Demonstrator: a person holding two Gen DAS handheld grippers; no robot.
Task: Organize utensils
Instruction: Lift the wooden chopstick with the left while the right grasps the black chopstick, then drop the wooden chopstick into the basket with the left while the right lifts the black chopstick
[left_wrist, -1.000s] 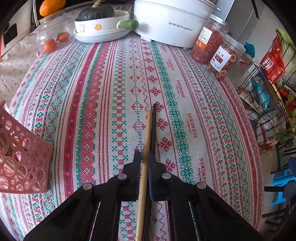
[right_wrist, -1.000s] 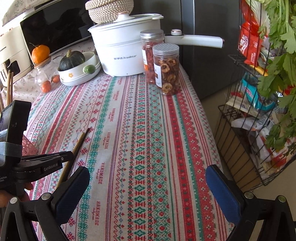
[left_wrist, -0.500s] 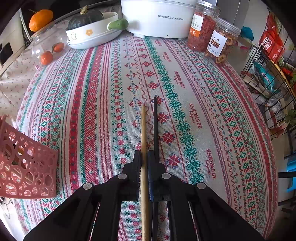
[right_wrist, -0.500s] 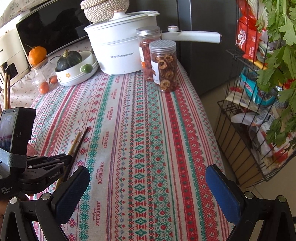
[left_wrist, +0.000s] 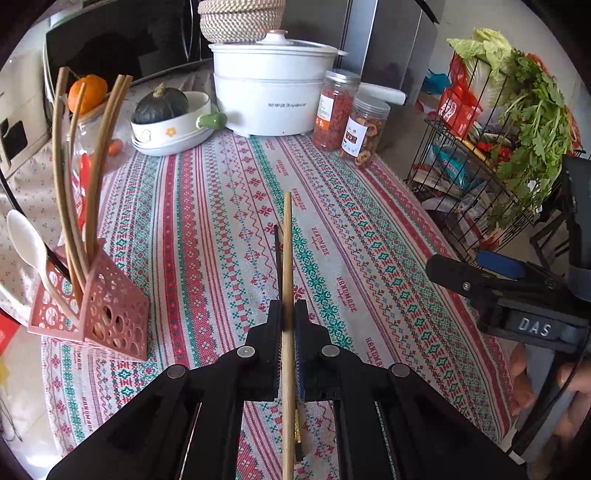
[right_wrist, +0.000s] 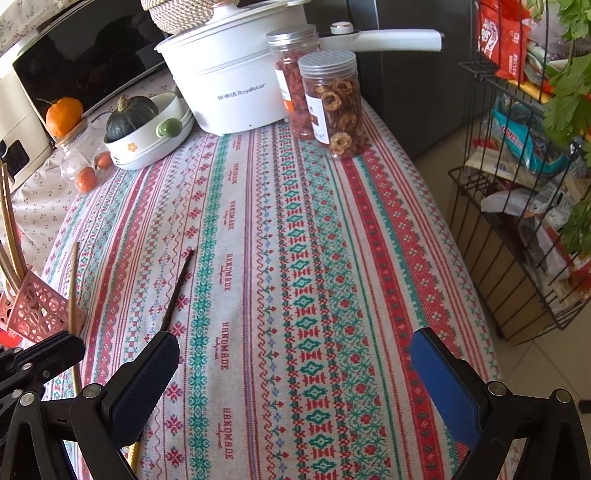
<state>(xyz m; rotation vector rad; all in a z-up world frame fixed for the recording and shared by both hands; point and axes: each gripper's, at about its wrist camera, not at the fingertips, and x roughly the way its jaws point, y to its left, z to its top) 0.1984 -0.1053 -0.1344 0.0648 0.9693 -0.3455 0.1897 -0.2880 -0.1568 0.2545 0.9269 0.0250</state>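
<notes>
The left gripper is clamped on a light wooden chopstick, its pads pressed together on the shaft, which runs forward past the fingertips and back under the camera. The stick is off the desk. A dark chopstick lies flat on the striped cloth just beside and below it, its tip pointing toward the far end. The right gripper hangs over the near right part of the desk with its blue pads wide apart and nothing between them. A hand shows behind it in the left view. The pink holder stands near the left edge, tilted, with several light chopsticks and a white spoon leaning out of it; they fan upward and to the left. The middle of the cloth between the holder and the right edge is open. The far end is crowded: a white pot with its long handle reaching right, two jars just beside it, and a bowl holding a dark squash. An orange sits farther left. The right edge drops to the floor, where a wire rack of packets and greens stands near the desk.
</notes>
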